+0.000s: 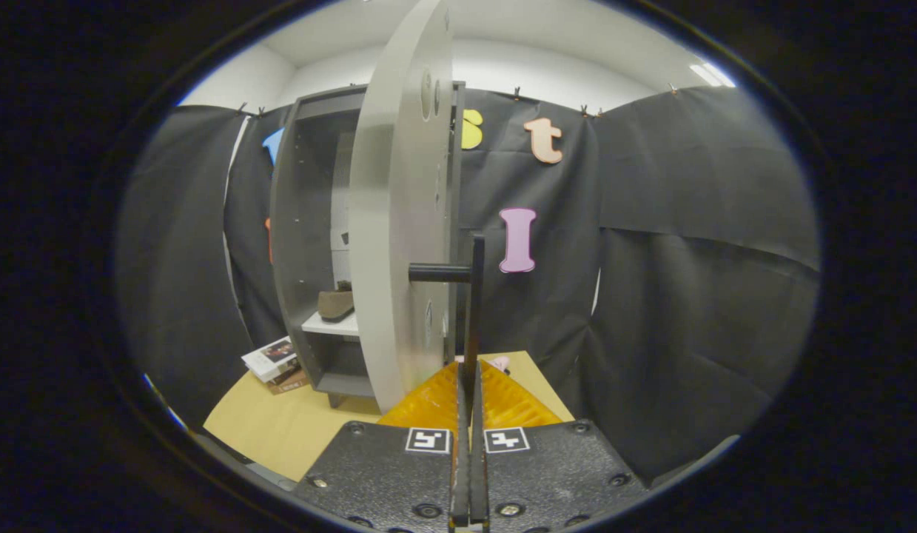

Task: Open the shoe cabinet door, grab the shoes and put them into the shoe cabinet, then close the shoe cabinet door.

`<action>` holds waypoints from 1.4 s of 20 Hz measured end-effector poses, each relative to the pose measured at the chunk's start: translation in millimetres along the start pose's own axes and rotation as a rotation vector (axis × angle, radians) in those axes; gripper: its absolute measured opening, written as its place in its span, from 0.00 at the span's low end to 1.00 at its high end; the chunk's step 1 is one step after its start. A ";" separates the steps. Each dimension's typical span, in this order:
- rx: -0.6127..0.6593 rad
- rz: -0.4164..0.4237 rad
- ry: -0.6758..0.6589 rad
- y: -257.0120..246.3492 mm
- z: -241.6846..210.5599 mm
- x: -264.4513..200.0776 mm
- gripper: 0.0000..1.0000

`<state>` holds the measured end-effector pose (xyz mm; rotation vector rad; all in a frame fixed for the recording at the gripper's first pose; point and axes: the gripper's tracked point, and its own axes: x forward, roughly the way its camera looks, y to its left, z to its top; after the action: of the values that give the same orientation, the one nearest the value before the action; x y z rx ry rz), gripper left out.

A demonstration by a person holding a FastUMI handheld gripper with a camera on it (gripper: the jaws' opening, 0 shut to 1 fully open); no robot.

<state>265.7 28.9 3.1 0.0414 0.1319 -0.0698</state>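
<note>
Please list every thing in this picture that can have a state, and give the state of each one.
gripper: shut on the door handle, fingers pressed close together around its bar.
door handle: held between the fingers.
cabinet door: open, swung out edge-on to the camera.
shoe cabinet: open, inside visible.
shoe: already on the white shelf inside the cabinet.
magazines: stacked on the floor beside the cabinet.

Tan table [295, 426] carries the grey shoe cabinet [310, 222], a small stack of booklets [274, 363] just beside its foot, touching or nearly. One brown shoe [335, 303] sits on the cabinet's white shelf [328, 326].
</note>
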 end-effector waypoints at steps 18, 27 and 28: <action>0.004 0.123 -0.015 -56.8 15.2 -18.9 0.10; -0.084 0.003 -0.120 -60.6 16.5 -115.8 1.00; -0.078 0.001 -0.125 -53.3 11.4 -121.9 1.00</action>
<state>142.8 -16.5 28.7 -0.0404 0.0100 -0.0663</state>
